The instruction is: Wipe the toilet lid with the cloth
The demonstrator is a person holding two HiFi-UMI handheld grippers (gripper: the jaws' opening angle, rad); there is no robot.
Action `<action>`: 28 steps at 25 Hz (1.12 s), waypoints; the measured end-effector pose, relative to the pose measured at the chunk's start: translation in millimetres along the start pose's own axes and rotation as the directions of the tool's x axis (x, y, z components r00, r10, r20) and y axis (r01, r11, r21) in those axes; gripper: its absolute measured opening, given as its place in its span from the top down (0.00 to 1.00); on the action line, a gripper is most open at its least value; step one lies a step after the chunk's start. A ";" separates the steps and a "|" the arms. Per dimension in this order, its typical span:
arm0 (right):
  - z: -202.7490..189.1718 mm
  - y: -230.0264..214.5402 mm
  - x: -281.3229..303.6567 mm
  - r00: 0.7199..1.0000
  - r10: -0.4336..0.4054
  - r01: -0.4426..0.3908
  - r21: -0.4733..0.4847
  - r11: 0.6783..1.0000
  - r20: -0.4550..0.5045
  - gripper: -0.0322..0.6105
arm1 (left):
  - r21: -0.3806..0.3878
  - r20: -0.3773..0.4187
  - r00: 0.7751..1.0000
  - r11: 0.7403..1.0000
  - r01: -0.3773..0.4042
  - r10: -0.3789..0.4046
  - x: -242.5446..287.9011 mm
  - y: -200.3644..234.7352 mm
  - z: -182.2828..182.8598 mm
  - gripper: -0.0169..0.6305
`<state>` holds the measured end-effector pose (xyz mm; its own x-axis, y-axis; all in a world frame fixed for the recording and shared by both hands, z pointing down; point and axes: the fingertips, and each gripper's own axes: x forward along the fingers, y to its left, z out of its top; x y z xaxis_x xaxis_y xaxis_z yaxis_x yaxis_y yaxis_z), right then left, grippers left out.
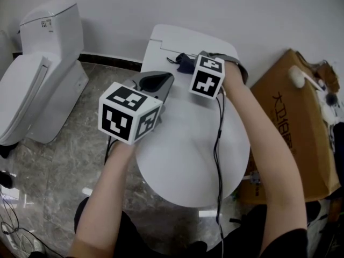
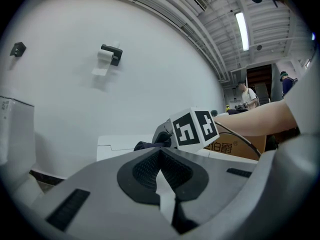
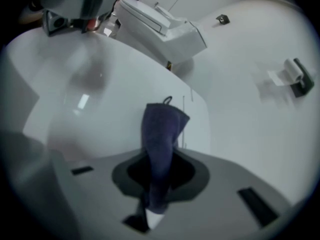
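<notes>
Right tool (image 3: 159,181) is clamped on the cloth (image 3: 161,129): a dark blue strip pinched between the jaws, w/ the free end poking out fwd past the tips. In the head view the cloth sits at the back of the toilet lid (image 1: 188,160), right by where the lid meets the tank (image 1: 177,39); can't tell if it's touching the surface. The lid is white, shut flat, and fills the middle of the head view. Left tool (image 2: 161,159) has its jaws together w/ nothing between them. It's over the lid's left-rear part, near the right tool but apart from it, tips pointing toward the tank. A black cable (image 1: 217,160) runs from the right tool along the person's right forearm, across the lid's right side. A second toilet (image 1: 48,74), also white w/ lid down, stands well off to the left on the marbled floor (image 1: 70,155). A cardboard box (image 1: 290,128) w/ print on it is just beside the toilet on the right. A paper holder (image 3: 297,76) is mounted on the white wall (image 3: 240,49) behind.
</notes>
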<state>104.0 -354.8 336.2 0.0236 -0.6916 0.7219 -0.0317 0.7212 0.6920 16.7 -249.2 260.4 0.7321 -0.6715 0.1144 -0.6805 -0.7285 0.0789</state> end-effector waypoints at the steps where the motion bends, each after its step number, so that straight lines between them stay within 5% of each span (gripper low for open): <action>1: -0.1 2.3 -2.0 1.000 -0.001 0.001 -0.001 1.000 0.001 0.85 | 0.000 -0.001 1.000 1.000 -0.002 0.002 0.3 0.6 -0.2 0.95; 12: -0.2 20.1 -16.6 1.000 -0.021 0.021 -0.002 1.000 0.009 0.85 | 0.015 0.051 0.996 0.998 -0.069 0.068 -16.2 26.8 7.3 0.95; 21: -0.4 23.4 -21.0 1.000 -0.028 0.028 -0.012 1.000 0.000 0.85 | -0.169 0.092 0.988 0.980 -0.104 0.120 -41.0 79.4 -8.8 0.95; 28: 0.9 40.2 -35.2 1.000 -0.011 0.011 -0.011 1.000 0.016 0.85 | -0.135 0.050 0.990 0.983 -0.126 0.134 -33.7 81.8 -26.9 0.95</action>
<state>101.0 -301.6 338.6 0.0082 -0.6999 0.7142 -0.0204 0.7140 0.6998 -64.4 -282.5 289.6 0.6350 -0.7689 0.0742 -0.7652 -0.6129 0.1972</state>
